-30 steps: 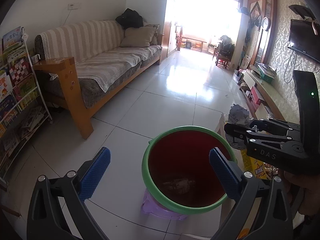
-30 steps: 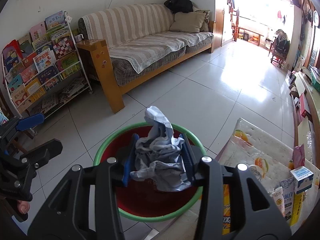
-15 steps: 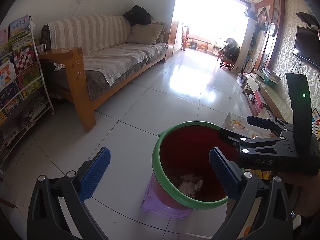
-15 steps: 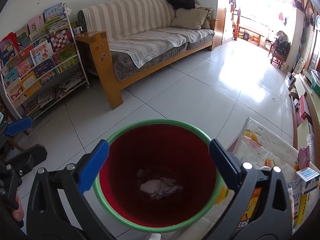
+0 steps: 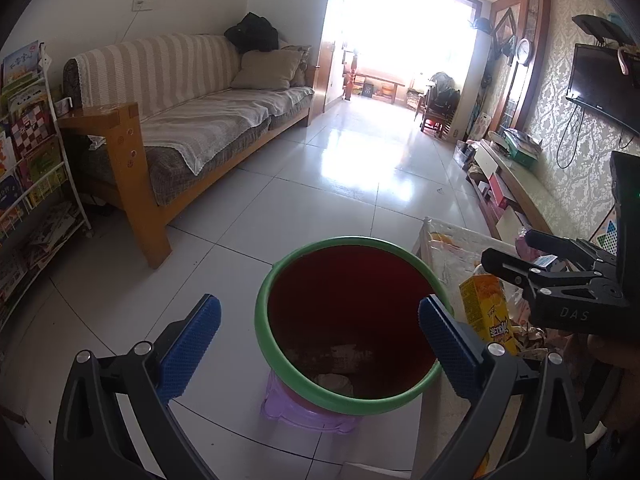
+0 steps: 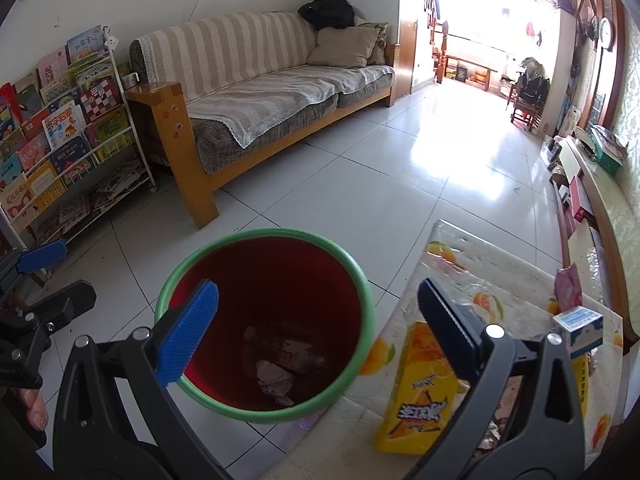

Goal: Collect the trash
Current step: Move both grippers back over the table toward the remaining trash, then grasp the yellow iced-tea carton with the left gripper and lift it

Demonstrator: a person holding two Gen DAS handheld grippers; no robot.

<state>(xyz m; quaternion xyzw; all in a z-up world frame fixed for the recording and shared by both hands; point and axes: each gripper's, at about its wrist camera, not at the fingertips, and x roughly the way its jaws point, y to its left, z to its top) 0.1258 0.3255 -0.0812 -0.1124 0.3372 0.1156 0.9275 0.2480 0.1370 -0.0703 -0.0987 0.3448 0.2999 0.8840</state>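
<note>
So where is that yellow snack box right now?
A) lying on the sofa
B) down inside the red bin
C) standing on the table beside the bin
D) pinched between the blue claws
C: the yellow snack box stands upright on the table with the fruit-print cover, just right of the red bin. The right gripper is open and holds nothing.

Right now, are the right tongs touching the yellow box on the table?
Cannot tell. In the right wrist view the right tongs stand wide open and empty, one pad overlapping the yellow box in the picture; neither view shows a gap or contact plainly.
</note>
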